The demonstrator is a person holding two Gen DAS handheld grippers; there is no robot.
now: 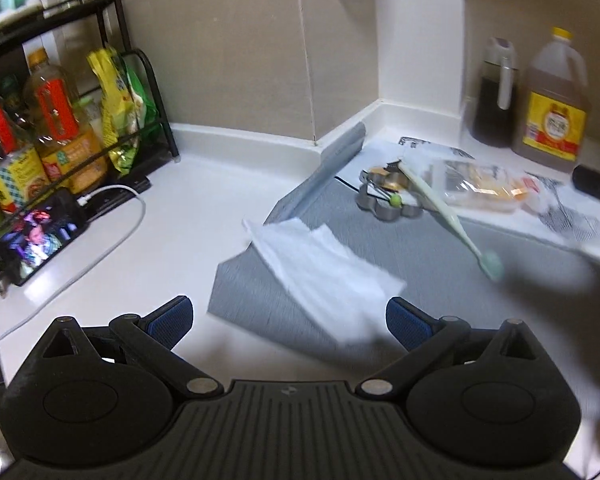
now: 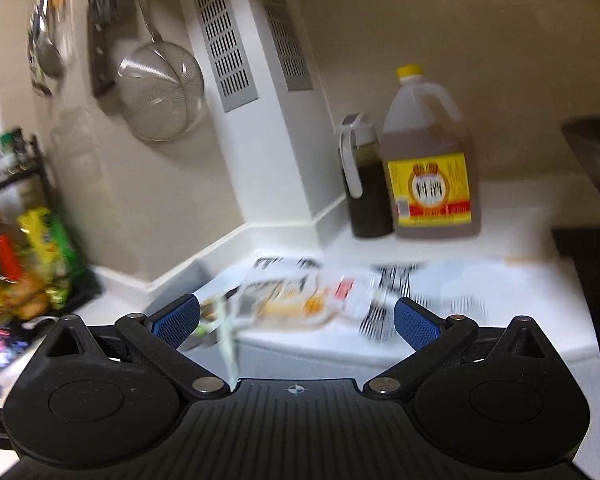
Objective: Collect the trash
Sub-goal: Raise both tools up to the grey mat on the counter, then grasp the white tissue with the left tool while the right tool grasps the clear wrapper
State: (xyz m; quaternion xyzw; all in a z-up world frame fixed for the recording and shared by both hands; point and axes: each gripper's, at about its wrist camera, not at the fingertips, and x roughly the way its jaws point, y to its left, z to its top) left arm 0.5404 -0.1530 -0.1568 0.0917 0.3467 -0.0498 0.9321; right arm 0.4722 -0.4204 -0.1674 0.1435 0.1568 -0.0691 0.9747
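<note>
The left tongs [image 1: 288,316] stand wide apart with nothing between their blue, dimpled rubber pads [image 1: 171,316], hovering over a smooth white desk [image 1: 172,216]. Just ahead of them a thin, soft white paper tissue [image 1: 324,268] lies flat and slightly creased, half on a ribbed grey mat [image 1: 420,248] whose far edge curls up against the wall. Further along the mat sits a flower-shaped metal cutter [image 1: 388,200] with a small green ball by it, and a long pale-green plastic brush [image 1: 452,224] rests slanted across it. Beyond, on the desk's raised white ledge, lies a crinkled clear plastic wrapper [image 1: 480,188] with orange contents, on black-and-white printed paper [image 1: 572,220].

The right tongs [image 2: 298,322] are likewise spread open and empty, pointing at the same wrapper [image 2: 292,300], which is blurred in this view. Behind it stand a large translucent plastic jug with a yellow cap and yellow label [image 2: 428,168] and, touching it, a dark glass dispenser bottle with a white handle [image 2: 364,184]. A round wire-mesh strainer [image 2: 160,92] hangs on the beige wall.
</note>
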